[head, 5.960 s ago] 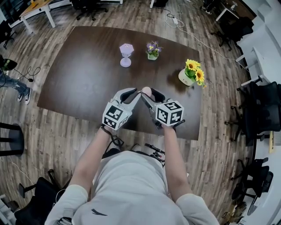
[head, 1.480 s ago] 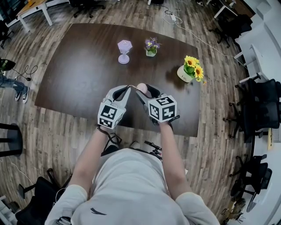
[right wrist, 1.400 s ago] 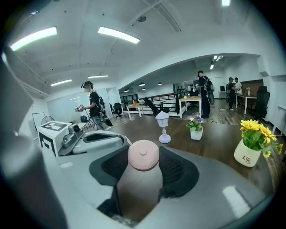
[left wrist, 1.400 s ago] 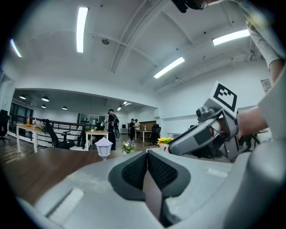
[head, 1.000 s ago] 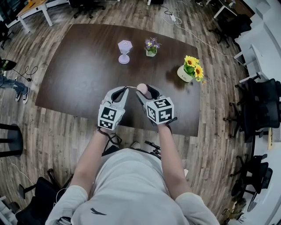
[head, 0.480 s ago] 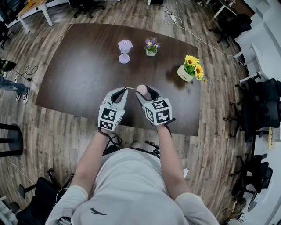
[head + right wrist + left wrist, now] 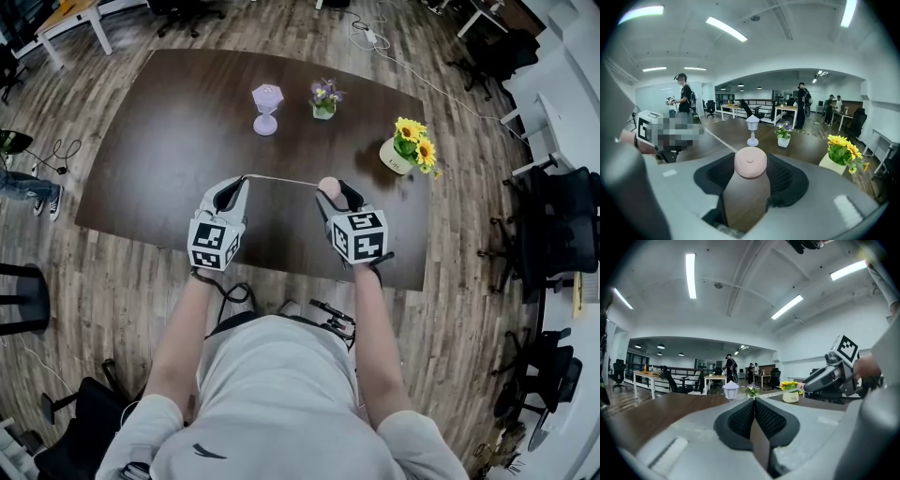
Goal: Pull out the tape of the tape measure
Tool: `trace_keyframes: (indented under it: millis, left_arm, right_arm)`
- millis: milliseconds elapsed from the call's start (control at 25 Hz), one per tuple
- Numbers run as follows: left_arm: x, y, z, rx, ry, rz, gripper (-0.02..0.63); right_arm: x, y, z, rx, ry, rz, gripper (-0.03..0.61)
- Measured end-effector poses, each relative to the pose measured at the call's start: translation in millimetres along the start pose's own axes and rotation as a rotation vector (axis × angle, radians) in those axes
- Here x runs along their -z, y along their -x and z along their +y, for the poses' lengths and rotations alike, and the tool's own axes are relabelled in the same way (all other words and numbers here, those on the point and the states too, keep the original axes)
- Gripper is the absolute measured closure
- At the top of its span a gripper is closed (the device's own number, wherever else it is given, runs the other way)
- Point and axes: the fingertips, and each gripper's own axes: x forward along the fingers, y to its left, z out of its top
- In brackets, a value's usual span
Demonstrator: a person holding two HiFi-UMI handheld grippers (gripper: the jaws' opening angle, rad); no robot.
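**Arm and tool status**

Both bare forearms extend toward 12 o'clock, the left forearm (image 7: 183, 323) and right forearm (image 7: 373, 328) well apart. The left tool (image 7: 241, 180) points to 1 o'clock, its jaws pressed together on the tape (image 7: 281, 180). The right tool (image 7: 331, 192), at its 3 o'clock, points to 11 o'clock, its jaws clamped around the tape measure (image 7: 750, 161).

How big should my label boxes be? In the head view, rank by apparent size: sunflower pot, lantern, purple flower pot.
1. sunflower pot
2. lantern
3. purple flower pot, nearly the lantern's size
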Motion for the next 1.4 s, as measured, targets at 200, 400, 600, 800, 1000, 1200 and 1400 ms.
trace_keyframes:
  millis: [200, 400, 600, 800, 1000, 1200, 1400]
  left_arm:
    - [4.1, -4.0, -1.4, -0.007, 0.0, 0.007, 0.603]
    - [10.2, -6.5, 1.5, -0.02, 0.026, 0.019, 0.601]
    - [18.4, -6.8, 0.2, -0.027, 0.038, 0.033, 0.601]
    - [17.9, -7.8, -4.6, -0.022, 0.022, 0.035, 0.601]
    - [18.2, -6.9, -10.8, -0.011, 0.008, 0.036, 0.601]
    - [23.6, -5.7, -5.6, -0.045, 0.051, 0.04, 0.6]
    - [15.7, -0.2, 8.3, -0.026, -0.029, 0.044, 0.603]
  right_arm:
    - [5.1, -2.1, -3.8, 0.009, -0.01, -0.002, 0.36]
    - [11.6, -4.5, -2.9, 0.011, -0.012, 0.003, 0.36]
    - [20.1, -7.0, -3.6, 0.019, -0.027, 0.011, 0.36]
    - [25.7, -9.9, -9.4, 0.061, -0.029, 0.027, 0.36]
    - [32.2, -9.5, -13.4, 0.094, -0.042, 0.04, 0.36]
    - [38.7, -8.7, -14.8, 0.107, -0.058, 0.05, 0.36]
    - [33.6, 7.2, -32.8, 0.111, -0.124, 0.01, 0.361]
